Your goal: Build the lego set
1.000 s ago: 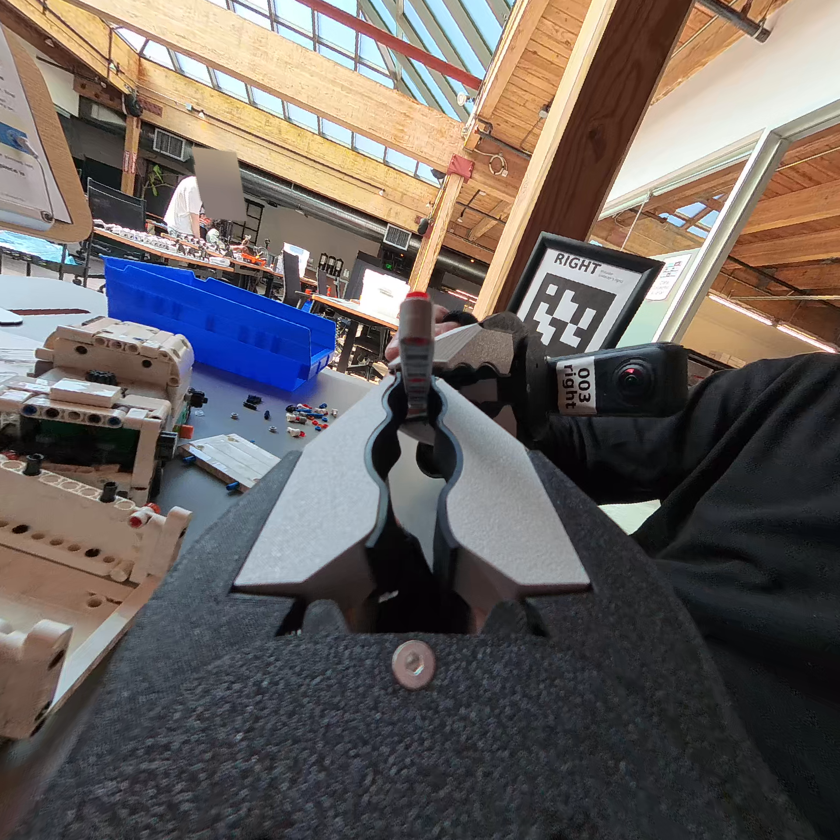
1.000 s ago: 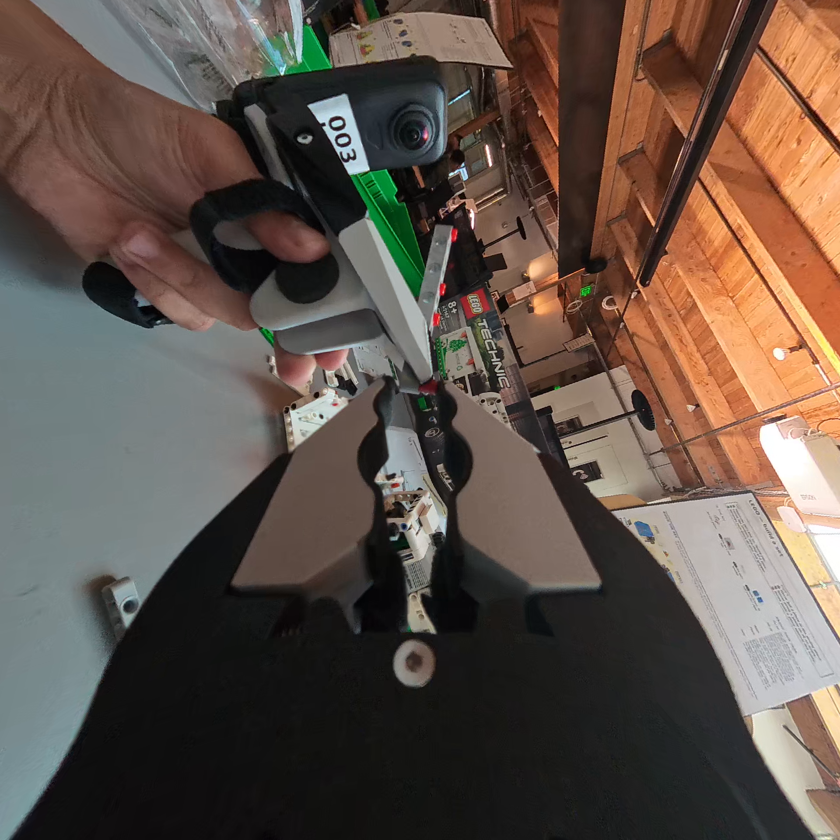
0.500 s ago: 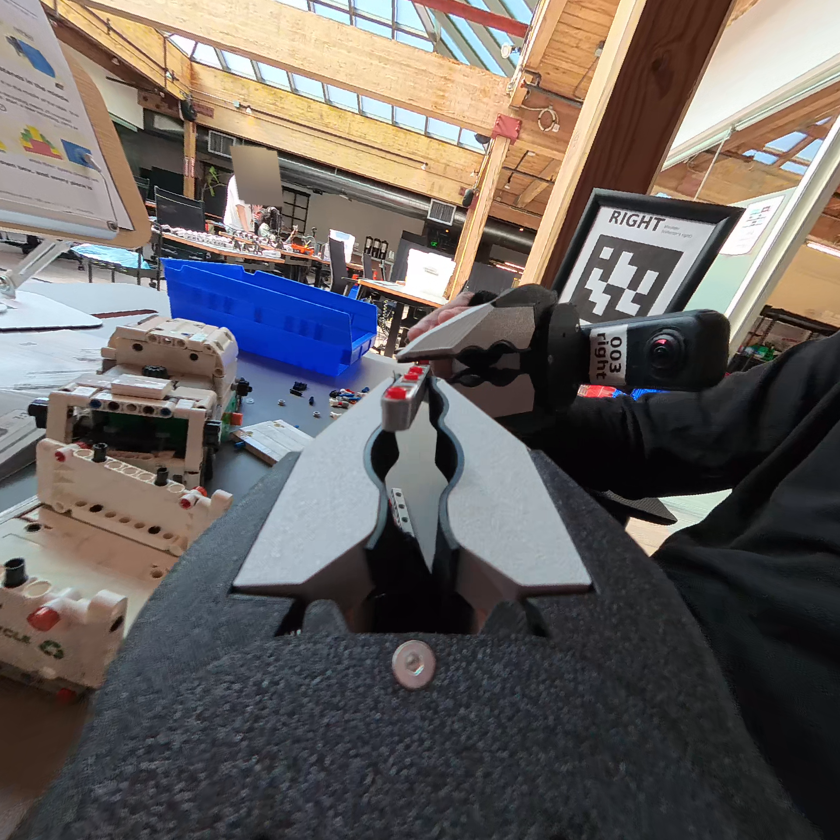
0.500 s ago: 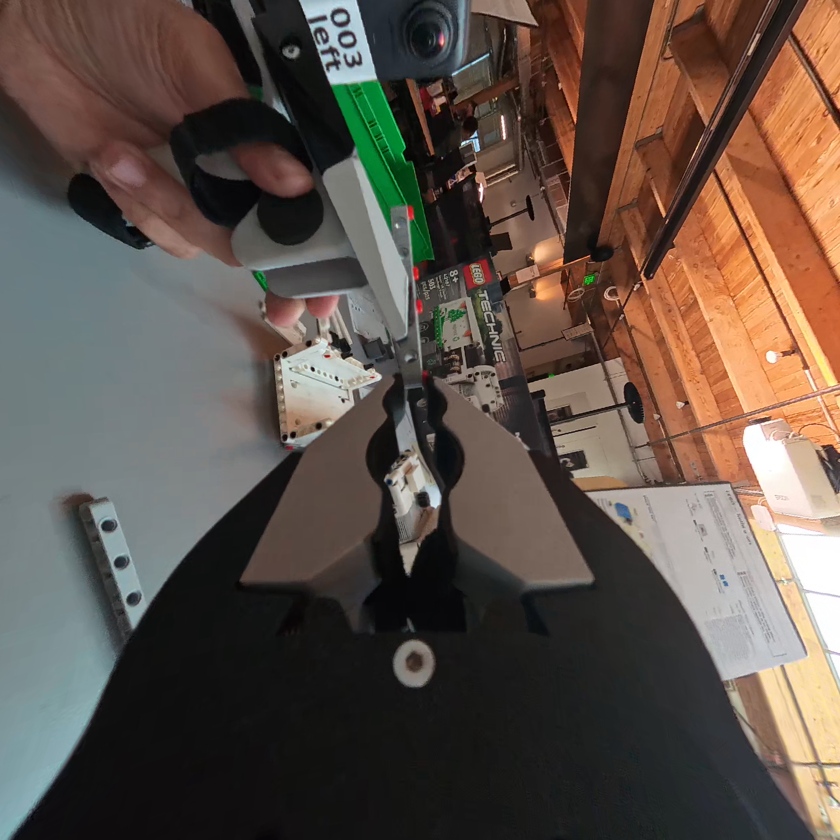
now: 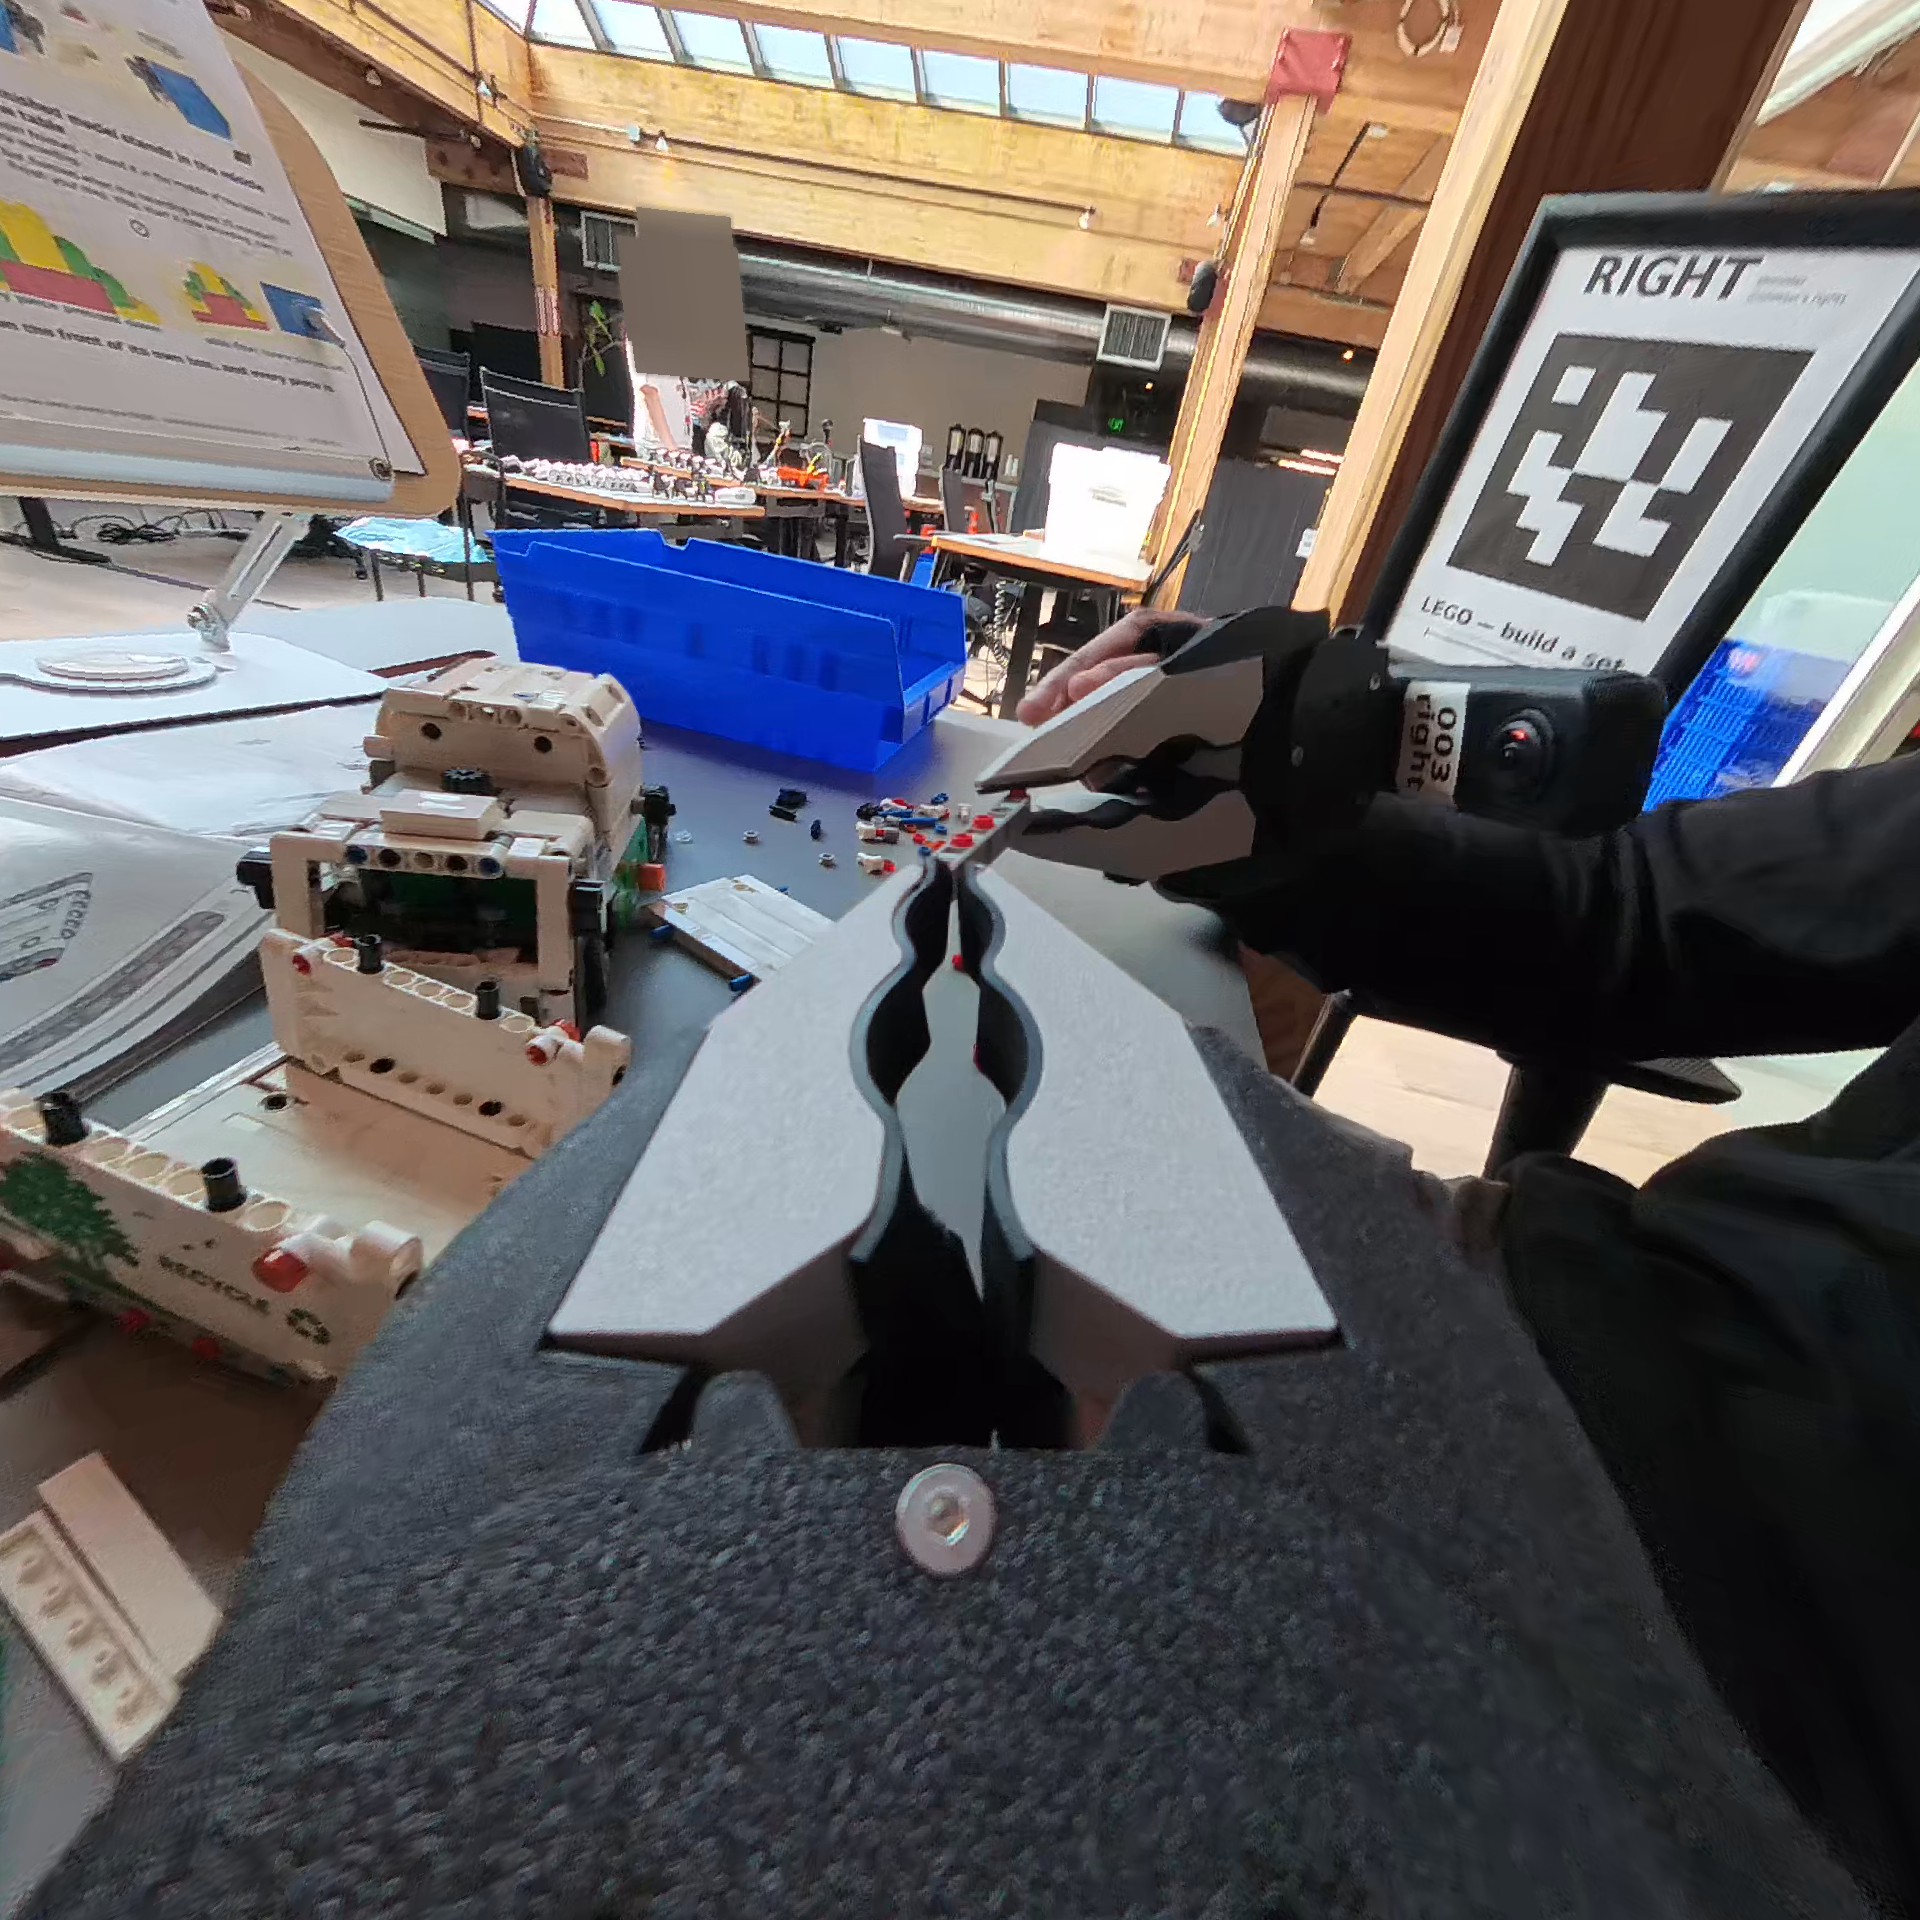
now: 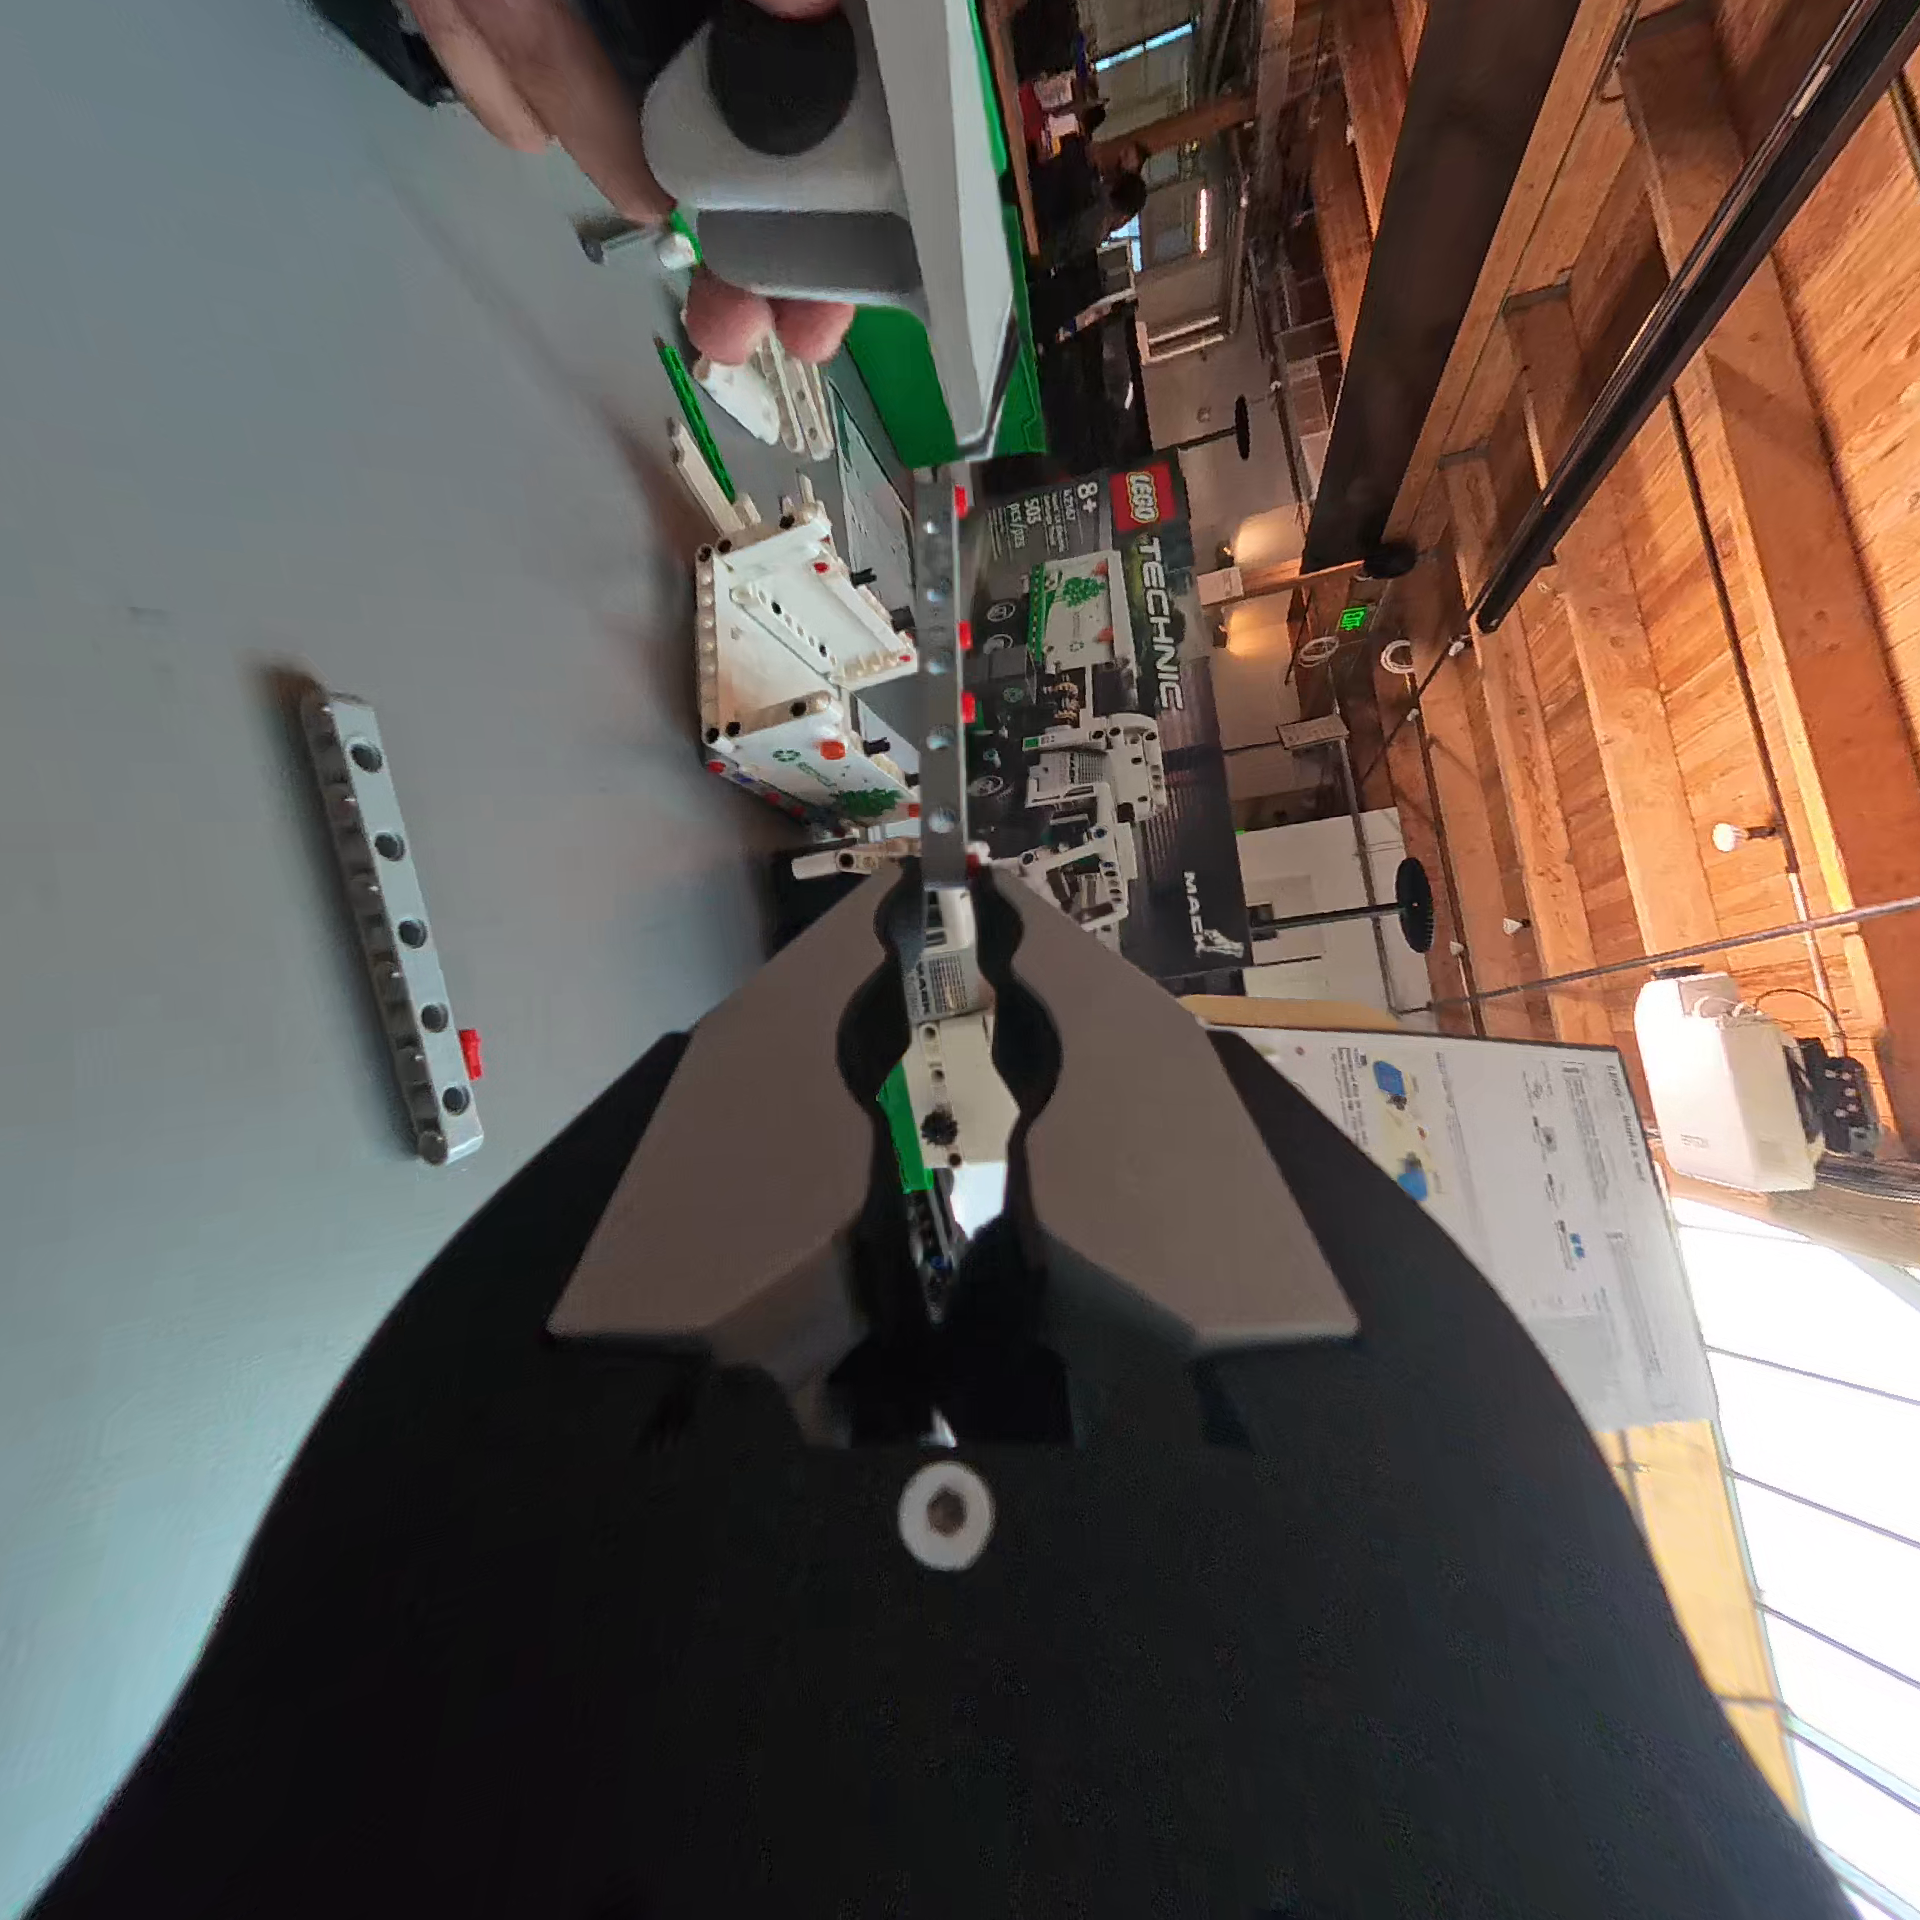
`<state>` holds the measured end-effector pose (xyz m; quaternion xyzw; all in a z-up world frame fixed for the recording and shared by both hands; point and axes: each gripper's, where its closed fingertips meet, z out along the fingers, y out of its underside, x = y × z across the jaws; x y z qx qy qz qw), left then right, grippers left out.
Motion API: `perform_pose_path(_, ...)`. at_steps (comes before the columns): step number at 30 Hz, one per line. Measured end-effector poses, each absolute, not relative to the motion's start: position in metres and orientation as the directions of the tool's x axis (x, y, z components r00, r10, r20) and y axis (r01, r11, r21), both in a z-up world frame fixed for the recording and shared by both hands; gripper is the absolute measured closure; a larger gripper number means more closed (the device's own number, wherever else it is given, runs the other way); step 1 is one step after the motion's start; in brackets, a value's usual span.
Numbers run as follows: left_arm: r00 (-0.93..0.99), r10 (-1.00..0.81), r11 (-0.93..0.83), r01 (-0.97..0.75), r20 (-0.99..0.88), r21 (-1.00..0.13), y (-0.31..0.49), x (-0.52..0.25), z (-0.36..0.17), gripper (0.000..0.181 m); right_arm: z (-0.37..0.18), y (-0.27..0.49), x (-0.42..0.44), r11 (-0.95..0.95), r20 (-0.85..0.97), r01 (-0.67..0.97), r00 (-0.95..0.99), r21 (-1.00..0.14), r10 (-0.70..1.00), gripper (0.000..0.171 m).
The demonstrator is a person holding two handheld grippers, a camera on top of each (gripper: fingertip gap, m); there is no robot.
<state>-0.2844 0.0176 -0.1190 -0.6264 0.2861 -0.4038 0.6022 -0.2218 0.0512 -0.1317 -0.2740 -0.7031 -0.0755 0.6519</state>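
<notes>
A grey beam (image 6: 938,665) with red pins along one side is stretched between the two claws — in the right wrist view its near end sits pinched in the tips of the right claw (image 6: 943,883), its far end at the tip of the left claw (image 6: 971,447). In the left wrist view the left claw (image 5: 954,871) is drawn narrow onto that same beam (image 5: 987,826), which runs from its tips to the right claw (image 5: 1023,805) closed on the other end. Both are held above the dark counter (image 5: 748,821). A second grey beam (image 6: 390,925) lies flat on the counter, well apart. The white truck model (image 5: 468,831) stands to the left, loose small parts (image 5: 894,821) scattered near a blue bin (image 5: 727,634)
</notes>
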Motion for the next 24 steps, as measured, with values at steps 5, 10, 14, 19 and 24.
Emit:
perform_pose_path(5, 0.585, -0.809, -0.090, -0.026, 0.058, -0.996, 0.024, -0.290, -0.133, 0.162, -0.135, 0.051, -0.218, 0.852, 0.953, 0.451, -0.010, -0.265, 0.301, 0.164)
perform_pose_path(10, 0.501, -0.865, -0.125, -0.156, 0.030, -0.980, 0.013, -0.274, -0.143, 0.161, -0.138, 0.040, -0.218, 0.882, 0.948, 0.386, -0.052, -0.271, 0.315, 0.164)
perform_pose_path(14, 0.455, -0.890, -0.138, -0.180, 0.042, -0.974, 0.010, -0.266, -0.147, 0.175, -0.139, 0.041, -0.217, 0.890, 0.961, 0.401, -0.070, -0.217, 0.266, 0.164)
perform_pose_path(19, 0.526, -0.841, -0.066, -0.332, -0.126, -0.941, 0.019, -0.270, -0.155, 0.176, -0.167, 0.053, -0.219, 0.763, 0.833, 0.473, -0.098, -0.442, 0.544, 0.160)
perform_pose_path(24, 0.505, -0.701, 0.023, -0.689, -0.503, -0.724, 0.032, -0.291, -0.192, 0.176, -0.202, 0.056, -0.197, 0.474, 0.467, 0.602, -0.182, -0.643, 0.865, 0.150)
